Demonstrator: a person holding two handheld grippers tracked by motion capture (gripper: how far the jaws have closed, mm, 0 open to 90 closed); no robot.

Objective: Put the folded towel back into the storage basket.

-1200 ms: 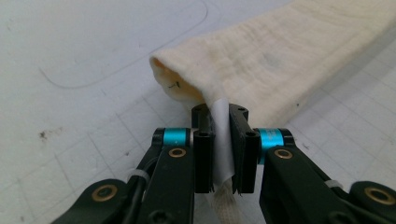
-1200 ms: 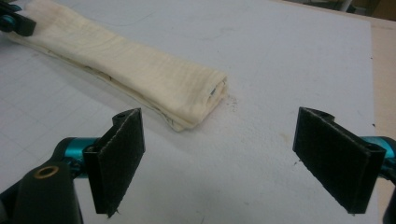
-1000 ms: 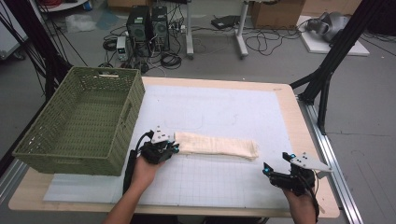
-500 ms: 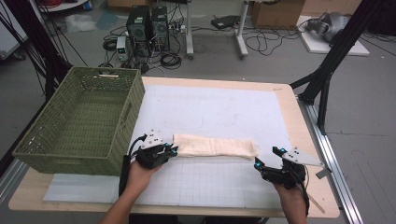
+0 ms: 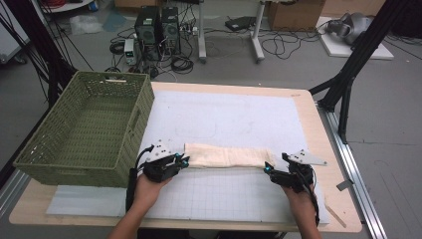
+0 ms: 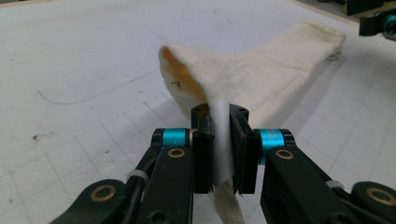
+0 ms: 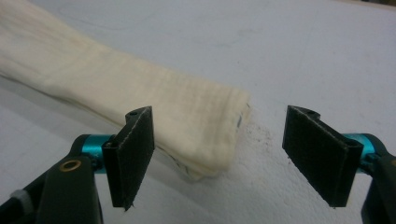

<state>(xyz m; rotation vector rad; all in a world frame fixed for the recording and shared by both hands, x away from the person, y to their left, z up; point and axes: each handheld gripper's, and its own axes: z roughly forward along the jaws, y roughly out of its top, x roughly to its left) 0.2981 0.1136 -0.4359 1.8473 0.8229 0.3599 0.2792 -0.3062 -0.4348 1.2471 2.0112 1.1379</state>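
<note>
One end of the folded cloth [image 6: 261, 79] is pinched by the left gripper [image 6: 219, 140]; the right gripper [image 7: 217, 154] is held agape, and its near jaw could snag the other end, unfolding it.

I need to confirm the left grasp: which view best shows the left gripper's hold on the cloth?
The left gripper view: the cloth is pinched between the left gripper jaws. The high view shows it at the cloth's left end; the right gripper view shows the far end.

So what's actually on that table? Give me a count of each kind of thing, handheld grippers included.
Green woven basket: 1
Folded cream cloth: 1
Handheld grippers: 2, the left gripper clamped on one end of the cloth, the right gripper open at the other end
White gridded mat: 1
Total: 5
</note>
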